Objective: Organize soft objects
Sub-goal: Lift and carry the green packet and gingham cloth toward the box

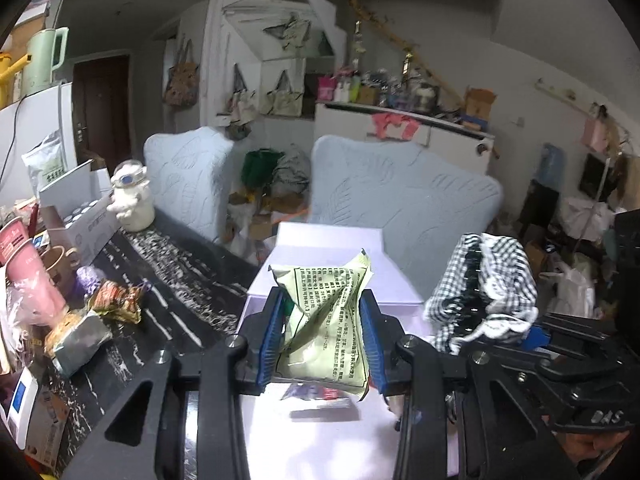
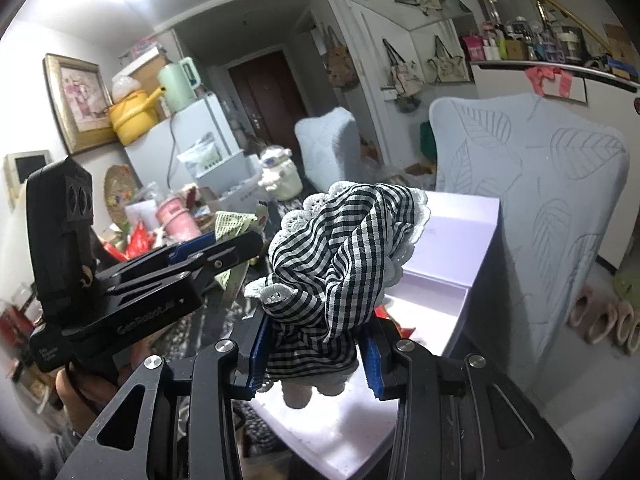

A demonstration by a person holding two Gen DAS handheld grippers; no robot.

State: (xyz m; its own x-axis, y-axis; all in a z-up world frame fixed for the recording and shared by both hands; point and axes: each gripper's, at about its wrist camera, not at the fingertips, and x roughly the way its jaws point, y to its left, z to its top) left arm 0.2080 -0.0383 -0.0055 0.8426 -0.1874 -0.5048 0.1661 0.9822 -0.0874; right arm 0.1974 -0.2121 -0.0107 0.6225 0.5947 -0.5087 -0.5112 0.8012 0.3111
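Note:
My left gripper (image 1: pixel 322 336) is shut on a crumpled pale green packet (image 1: pixel 328 320) printed with black text, held above an open white box (image 1: pixel 332 248). Inside the box below lies a red and blue packet (image 1: pixel 320 394). To the right, a black-and-white checked cloth with lace trim (image 1: pixel 484 280) hangs in the other gripper. In the right wrist view my right gripper (image 2: pixel 316 354) is shut on that checked cloth (image 2: pixel 344 256), over the white box (image 2: pixel 452 240). The left gripper's body (image 2: pixel 132 284) with the green packet (image 2: pixel 232 224) shows at left, held by a hand.
A dark marbled table (image 1: pixel 176 280) carries pink cups (image 1: pixel 28 276), snack wrappers (image 1: pixel 116 300), a foil pack (image 1: pixel 80 340) and a white astronaut jar (image 1: pixel 130 196). Two pale blue covered chairs (image 1: pixel 400 192) stand behind the box. Slippers (image 2: pixel 604 320) lie on the floor.

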